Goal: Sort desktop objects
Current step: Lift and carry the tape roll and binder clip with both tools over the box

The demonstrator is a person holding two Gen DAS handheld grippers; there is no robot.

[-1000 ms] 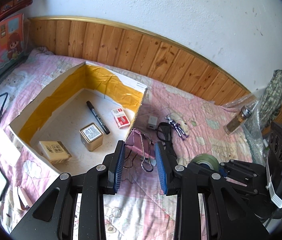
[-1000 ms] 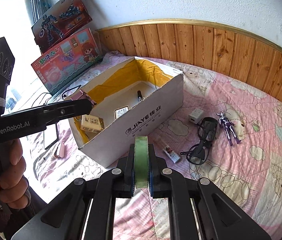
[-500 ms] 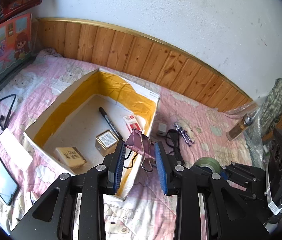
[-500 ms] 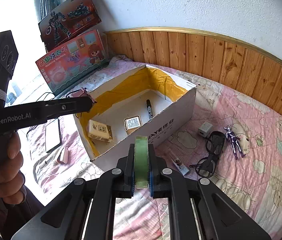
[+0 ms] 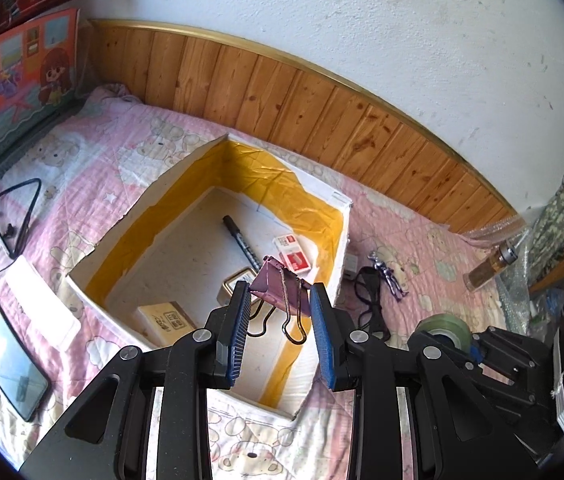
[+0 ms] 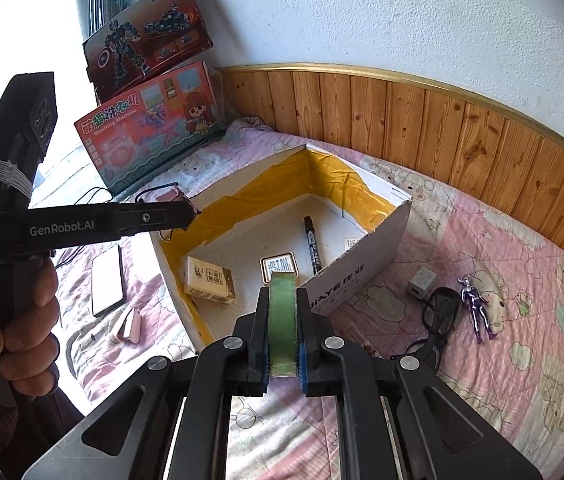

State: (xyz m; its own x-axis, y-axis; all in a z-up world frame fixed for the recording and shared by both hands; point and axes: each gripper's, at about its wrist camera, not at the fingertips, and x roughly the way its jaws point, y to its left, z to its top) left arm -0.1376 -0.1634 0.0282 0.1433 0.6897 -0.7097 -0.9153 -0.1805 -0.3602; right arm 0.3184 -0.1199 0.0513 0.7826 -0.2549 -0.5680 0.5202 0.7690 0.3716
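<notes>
An open white cardboard box (image 5: 341,236) with yellow-taped inner walls sits on the pink quilt; it also shows in the right wrist view (image 6: 361,268). Inside lie a black marker (image 5: 242,240), a red-and-white staple box (image 5: 291,252), a small tin (image 6: 278,267) and a tan box (image 6: 208,280). My left gripper (image 5: 282,312) is shut on a purple binder clip (image 5: 278,286) and holds it above the box. My right gripper (image 6: 282,320) is shut on a green tape roll (image 6: 282,320), above the box's near side.
On the quilt right of the box lie a white charger (image 6: 421,280), black glasses (image 6: 439,316) and a purple figurine (image 6: 475,308). Left of it lie a phone (image 5: 6,352), a white card (image 5: 40,300) and a neckband earphone (image 5: 10,216). Toy boxes (image 6: 150,128) lean at the wall. A bottle (image 5: 489,266) stands at right.
Both grippers have risen and moved over the box. The clip now hangs above the box interior and the tape roll has come to the box's near side. Both grips are unchanged.
</notes>
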